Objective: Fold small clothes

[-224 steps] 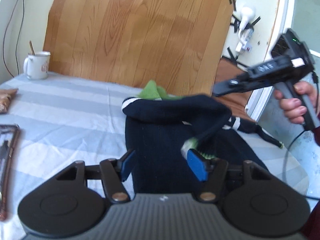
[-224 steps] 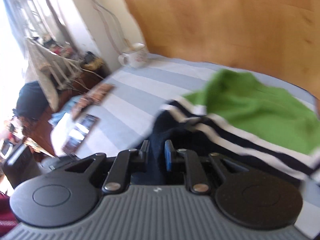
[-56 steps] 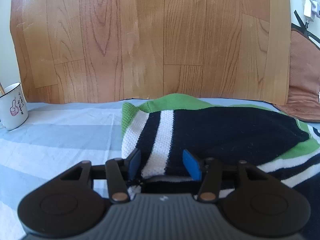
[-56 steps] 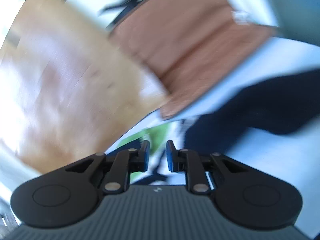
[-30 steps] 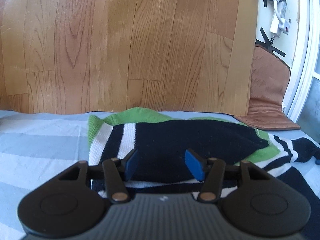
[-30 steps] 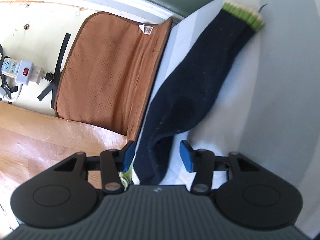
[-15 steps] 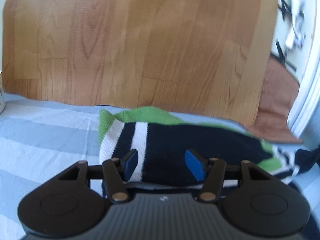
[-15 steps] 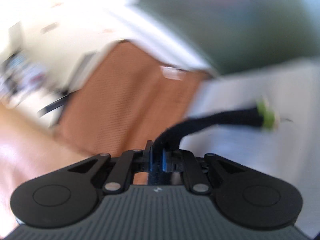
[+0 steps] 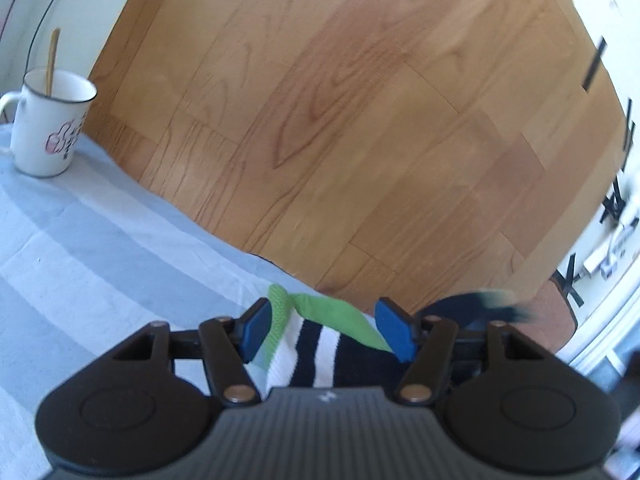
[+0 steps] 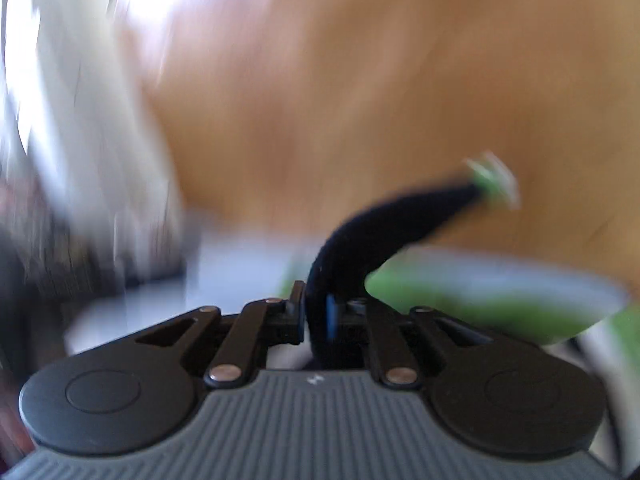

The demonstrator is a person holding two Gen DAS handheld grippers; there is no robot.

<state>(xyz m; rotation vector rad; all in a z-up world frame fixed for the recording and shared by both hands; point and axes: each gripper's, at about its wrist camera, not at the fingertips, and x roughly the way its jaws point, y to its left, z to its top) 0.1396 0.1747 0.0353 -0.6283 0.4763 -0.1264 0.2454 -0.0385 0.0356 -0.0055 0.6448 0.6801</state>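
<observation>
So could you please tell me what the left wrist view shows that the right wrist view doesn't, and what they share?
Only the left wrist view shows the white mug with a stick in it, the striped cloth, and the open left claw over the sweater's striped body. Only the right wrist view shows the right claw shut on the dark sleeve. Both show the green knit and the wood panel.

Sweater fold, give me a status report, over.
Left gripper open, jaws over the striped sweater. Right gripper shut on the navy sleeve, lifted, view motion-blurred. White mug far left, clear of the fold.
</observation>
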